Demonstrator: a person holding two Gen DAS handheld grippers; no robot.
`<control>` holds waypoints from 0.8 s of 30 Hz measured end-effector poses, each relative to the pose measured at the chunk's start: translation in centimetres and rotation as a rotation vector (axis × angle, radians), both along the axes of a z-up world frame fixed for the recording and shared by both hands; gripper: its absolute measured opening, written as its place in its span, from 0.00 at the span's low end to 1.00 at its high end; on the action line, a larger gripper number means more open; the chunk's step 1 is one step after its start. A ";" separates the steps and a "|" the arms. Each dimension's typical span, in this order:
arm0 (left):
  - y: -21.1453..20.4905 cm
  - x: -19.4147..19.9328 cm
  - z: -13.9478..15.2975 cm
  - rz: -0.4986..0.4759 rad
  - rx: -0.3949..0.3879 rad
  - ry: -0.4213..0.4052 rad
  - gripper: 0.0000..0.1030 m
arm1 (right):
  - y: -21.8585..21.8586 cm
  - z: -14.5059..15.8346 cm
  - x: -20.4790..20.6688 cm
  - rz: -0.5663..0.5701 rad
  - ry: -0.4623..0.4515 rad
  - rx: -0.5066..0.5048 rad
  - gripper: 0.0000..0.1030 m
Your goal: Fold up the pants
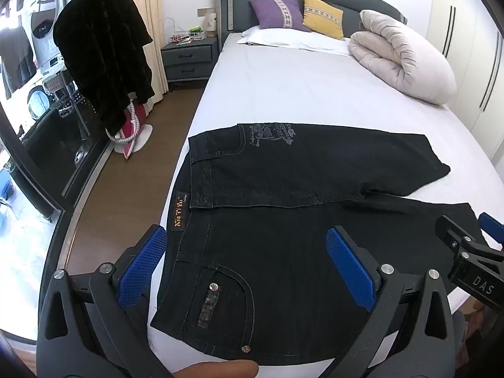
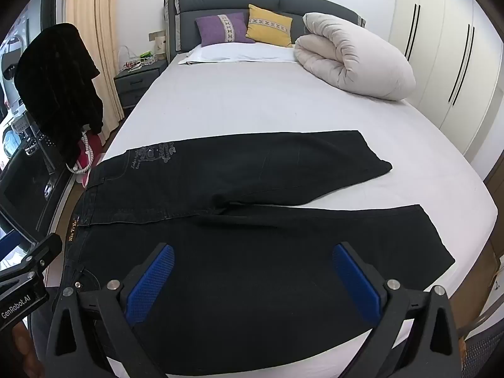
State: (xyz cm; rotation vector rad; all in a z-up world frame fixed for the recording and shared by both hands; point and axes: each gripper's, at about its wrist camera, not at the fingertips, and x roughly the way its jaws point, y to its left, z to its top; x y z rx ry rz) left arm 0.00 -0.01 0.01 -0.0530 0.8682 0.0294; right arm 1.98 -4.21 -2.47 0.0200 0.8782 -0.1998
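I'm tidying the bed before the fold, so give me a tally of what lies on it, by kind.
Pants: 1
Cushions, purple and yellow: 2
White pillow: 1
Rolled duvet: 1
Total: 5

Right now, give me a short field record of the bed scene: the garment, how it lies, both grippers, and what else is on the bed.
garment: black jeans
layout: spread flat on the white bed sheet, legs apart, waistband at left
left gripper: open, above waistband end, empty
right gripper: open, above near leg, empty
also on bed: rolled duvet, purple cushion, yellow cushion
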 end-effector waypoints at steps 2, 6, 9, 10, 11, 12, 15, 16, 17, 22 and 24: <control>0.0 0.0 0.0 -0.001 0.003 -0.003 1.00 | 0.0 0.0 0.0 0.001 -0.001 -0.001 1.00; 0.2 0.0 0.1 -0.002 0.005 -0.003 1.00 | 0.0 0.1 0.0 0.000 -0.003 -0.009 1.00; 0.3 0.1 0.1 -0.002 0.007 -0.003 1.00 | 0.1 0.1 -0.1 -0.002 -0.004 -0.008 1.00; 0.3 0.1 0.1 -0.001 0.007 -0.003 1.00 | 0.1 0.1 -0.1 -0.002 -0.004 -0.007 1.00; 0.4 0.1 0.1 0.000 0.007 -0.002 1.00 | 0.2 0.1 -0.2 -0.002 -0.004 -0.007 1.00; 0.5 0.1 0.1 0.000 0.006 -0.002 1.00 | 0.2 0.1 -0.2 -0.002 -0.004 -0.006 1.00; 0.4 0.1 0.2 -0.002 0.009 -0.002 1.00 | 0.1 0.0 -0.1 0.002 0.000 -0.006 1.00; 0.0 0.0 0.1 -0.003 0.012 -0.006 1.00 | 0.1 -0.1 -0.1 0.001 0.000 -0.006 1.00; 0.1 0.0 0.1 -0.003 0.012 -0.005 1.00 | 0.1 0.0 -0.1 0.001 0.000 -0.005 1.00; -0.1 0.0 0.1 -0.001 0.013 -0.005 1.00 | 0.0 0.0 -0.1 0.001 0.001 -0.004 1.00; -0.1 0.0 0.1 -0.001 0.014 -0.005 1.00 | -0.1 0.0 0.0 0.001 0.001 -0.005 1.00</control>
